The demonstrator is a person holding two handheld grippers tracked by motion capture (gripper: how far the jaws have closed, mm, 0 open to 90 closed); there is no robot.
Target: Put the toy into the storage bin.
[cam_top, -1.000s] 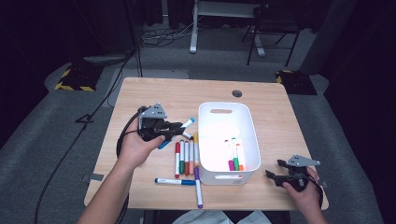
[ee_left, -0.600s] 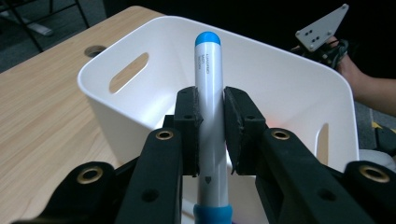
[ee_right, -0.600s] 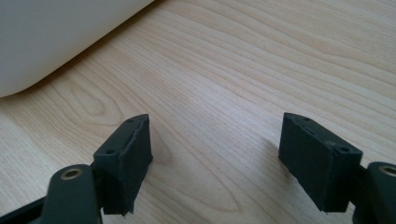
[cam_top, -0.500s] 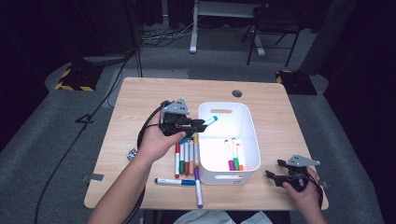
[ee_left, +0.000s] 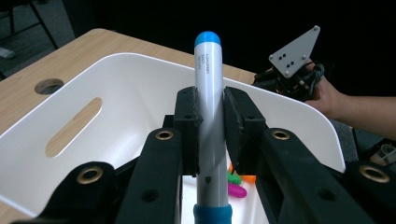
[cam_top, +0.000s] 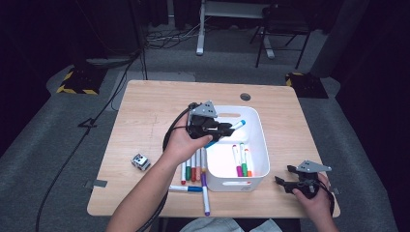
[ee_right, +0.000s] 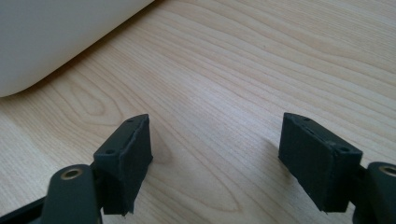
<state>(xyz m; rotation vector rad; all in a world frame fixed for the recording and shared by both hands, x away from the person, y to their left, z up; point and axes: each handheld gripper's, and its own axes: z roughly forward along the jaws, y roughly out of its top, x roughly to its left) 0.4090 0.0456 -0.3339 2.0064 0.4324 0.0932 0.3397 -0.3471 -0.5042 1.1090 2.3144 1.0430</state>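
Pinching the blue-capped marker [ee_left: 208,93] in the left gripper [cam_top: 218,129], we are hovering mid-frame over the white bin [cam_top: 261,145]; releasing early probably bounces it out. The right gripper [ee_right: 215,158] is idling, spread.

Table brightly lit, surroundings dark; close views sharp.

The high camera is looking forward and down over my whole table [cam_top: 145,111]. My left gripper's camera is peering closely along its jaws into the white bin [ee_left: 116,84], catching my right gripper [ee_left: 292,77] beyond. My right gripper's camera is staring close at the tabletop, glimpsing the bin's wall.
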